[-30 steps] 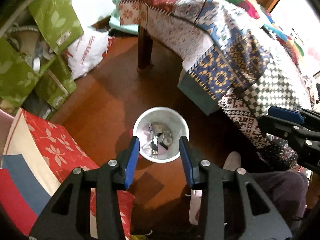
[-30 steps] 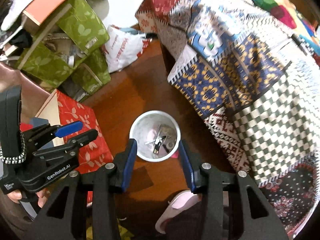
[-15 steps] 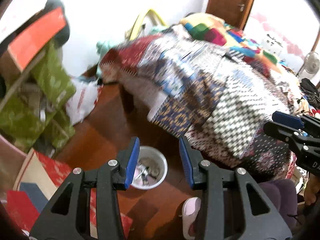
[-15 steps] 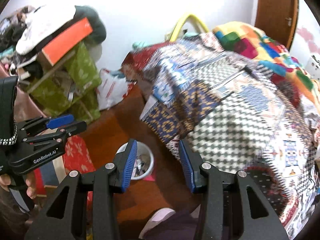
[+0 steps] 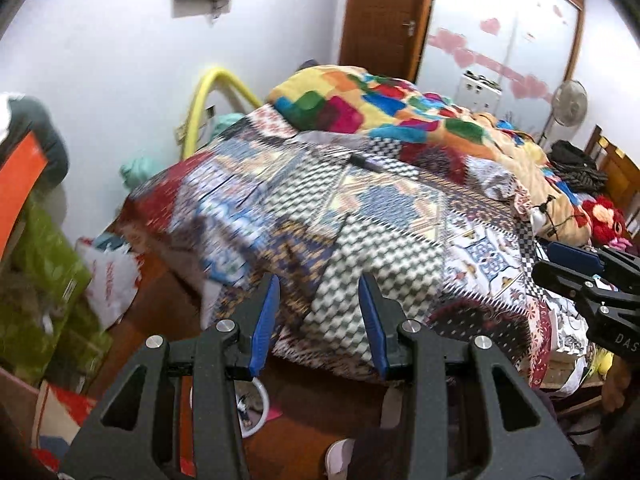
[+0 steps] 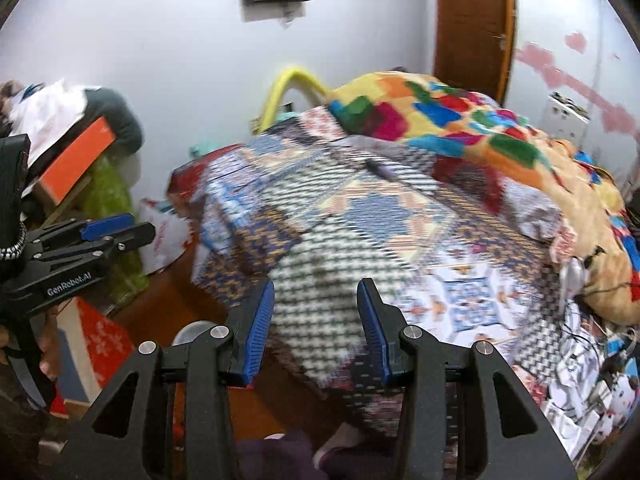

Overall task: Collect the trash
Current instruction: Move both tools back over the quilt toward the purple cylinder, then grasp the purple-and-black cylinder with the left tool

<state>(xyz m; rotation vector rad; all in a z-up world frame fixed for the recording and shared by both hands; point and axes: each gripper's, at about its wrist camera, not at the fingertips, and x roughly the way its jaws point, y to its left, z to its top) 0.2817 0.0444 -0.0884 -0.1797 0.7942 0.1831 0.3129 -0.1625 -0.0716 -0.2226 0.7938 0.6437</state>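
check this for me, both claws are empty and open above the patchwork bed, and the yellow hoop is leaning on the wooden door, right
Not quite: the yellow hoop leans on the white wall, left of the wooden door, as the left wrist view shows. The rest holds: the left claw and right claw are open and empty above the patchwork bed.

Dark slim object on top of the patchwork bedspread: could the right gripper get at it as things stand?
Probably yes. The right gripper has empty, parted jaws, and the dark slim object lies exposed on the patchwork bedspread, nothing covering it, though it sits well across the bed.
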